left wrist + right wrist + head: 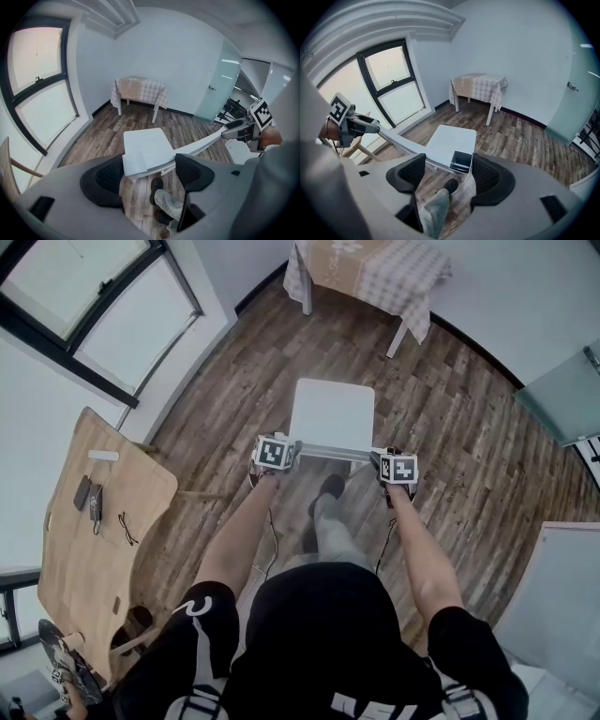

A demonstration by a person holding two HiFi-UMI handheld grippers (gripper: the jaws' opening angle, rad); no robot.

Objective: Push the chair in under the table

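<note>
Both tools are at the top rail (pixel 333 452) of the white chair (pixel 333 409). The chair stands on the wood floor (pixel 450 427) right in front of the person, seat pointing twd the check-cloth worktop (pixel 375 273) by the far wall. Chair & that worktop are well apart, so nothing is tucked under yet. Left tool (pixel 150 171): released, jaws spread wide. The rail's left end lies in the gap, close against the left pad (pixel 110 180), & the rail runs on past the other jaw twd the right tool (pixel 449 172). That one is released too, jaws wide, w/ the rail's right end, a dark hollow box section, just beside its right pad (pixel 490 173). I can't tell if either tool actually presses on the rail. In head view both arms reach fwd to the rail ends, and one shoe (pixel 328 488) is on the floor just behind the seat. Off to the left a light wooden worktop (pixel 94 549) carries a few small items, too small to ID, w/ a window (pixel 94 296) beyond it.
</note>
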